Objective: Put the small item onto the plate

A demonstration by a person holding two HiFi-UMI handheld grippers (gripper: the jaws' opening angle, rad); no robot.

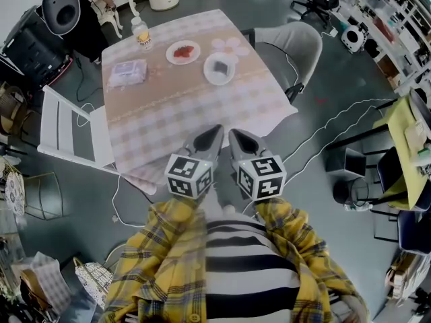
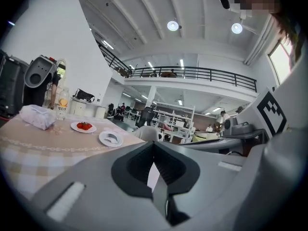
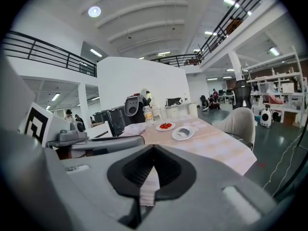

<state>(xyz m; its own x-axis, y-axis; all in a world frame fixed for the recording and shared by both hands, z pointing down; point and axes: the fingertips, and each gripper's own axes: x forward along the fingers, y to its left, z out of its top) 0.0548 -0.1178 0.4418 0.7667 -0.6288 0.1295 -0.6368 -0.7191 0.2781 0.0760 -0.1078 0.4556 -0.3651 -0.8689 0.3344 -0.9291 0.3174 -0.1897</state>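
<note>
A white plate (image 1: 220,77) with a small grey item (image 1: 220,65) on it sits toward the table's far side, also visible in the left gripper view (image 2: 111,138) and the right gripper view (image 3: 183,133). To its left, a second small plate (image 1: 182,52) holds red strawberries (image 2: 83,126). Both grippers hover side by side over the table's near edge, well short of the plates. My left gripper (image 1: 215,131) has its jaws together with nothing between them (image 2: 154,148). My right gripper (image 1: 233,135) is likewise shut and empty (image 3: 153,153).
The table (image 1: 202,113) wears a checked cloth. A drink bottle (image 1: 141,35) and a wrapped white packet (image 1: 127,73) stand at its far left. A grey chair (image 1: 296,46) is at the right side, a white folding chair (image 1: 71,130) at the left. Cables cross the floor.
</note>
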